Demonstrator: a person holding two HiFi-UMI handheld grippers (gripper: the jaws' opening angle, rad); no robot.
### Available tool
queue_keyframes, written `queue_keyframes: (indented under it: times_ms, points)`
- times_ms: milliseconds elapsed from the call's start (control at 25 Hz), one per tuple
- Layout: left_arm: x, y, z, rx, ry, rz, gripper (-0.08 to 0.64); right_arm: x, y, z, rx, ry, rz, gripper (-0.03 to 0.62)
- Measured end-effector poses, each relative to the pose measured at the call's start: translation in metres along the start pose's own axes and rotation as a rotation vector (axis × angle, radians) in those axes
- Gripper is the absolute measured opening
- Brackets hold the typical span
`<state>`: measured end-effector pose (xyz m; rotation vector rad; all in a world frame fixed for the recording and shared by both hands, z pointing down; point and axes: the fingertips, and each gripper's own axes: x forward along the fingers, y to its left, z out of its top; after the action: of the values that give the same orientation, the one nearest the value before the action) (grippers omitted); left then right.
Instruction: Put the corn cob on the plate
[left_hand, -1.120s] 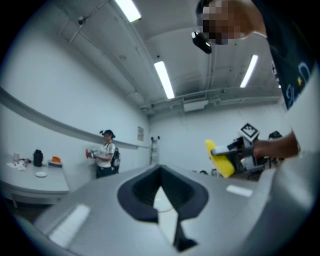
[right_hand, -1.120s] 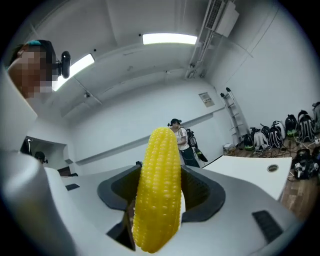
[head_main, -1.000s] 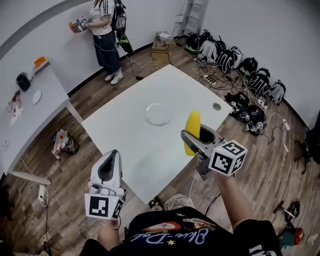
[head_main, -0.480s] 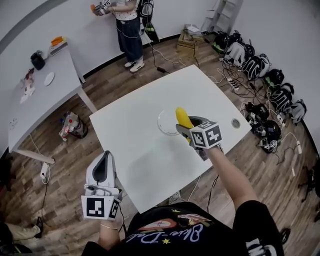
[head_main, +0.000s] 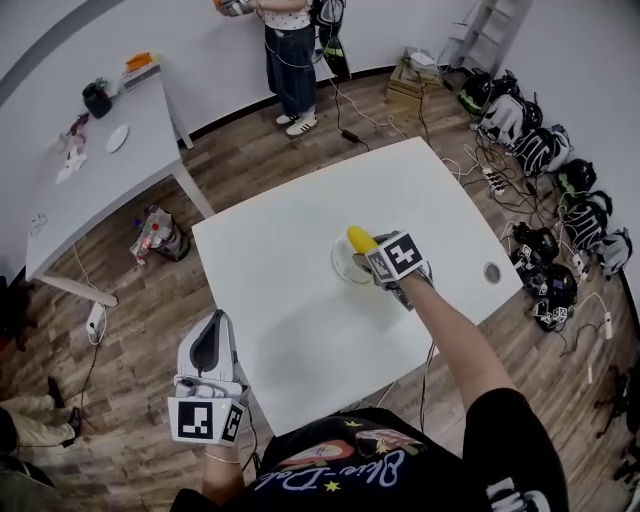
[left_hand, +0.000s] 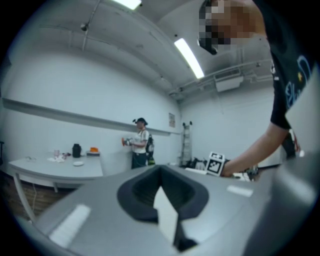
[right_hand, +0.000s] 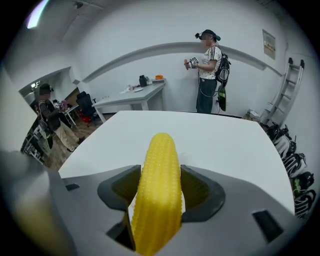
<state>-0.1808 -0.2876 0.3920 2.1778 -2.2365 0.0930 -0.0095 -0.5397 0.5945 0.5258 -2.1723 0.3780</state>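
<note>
A clear, round glass plate (head_main: 340, 268) sits near the middle of the smooth white square table (head_main: 290, 300). The yellow corn cob (head_main: 357, 240) hangs directly over it, and whether the two touch cannot be told. The right gripper (head_main: 370, 260) has its matte grey jaws clamped on the cob's sides. The cob's long axis runs along the jaws, and its rounded tip (right_hand: 161, 142) points away from the person and sticks out past the jaw ends. Neat rows of bumpy kernels cover it. The left gripper (head_main: 212, 340) hovers off the table's near edge, above wooden floor, with its jaws (left_hand: 167, 215) pressed together on nothing.
</note>
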Motion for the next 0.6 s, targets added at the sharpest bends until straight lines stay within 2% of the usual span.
queue_keyframes:
  times_ms: [360,600]
  points:
    - [-0.012,0.012,-0.012,-0.017,0.031,0.081,-0.012,0.035,-0.009,-0.012,-0.039,0.066,-0.005,0.258]
    - [-0.017,0.013,-0.008,-0.002,0.042,0.094,-0.012,0.040,-0.005,-0.014,-0.055,0.043,0.008,0.258]
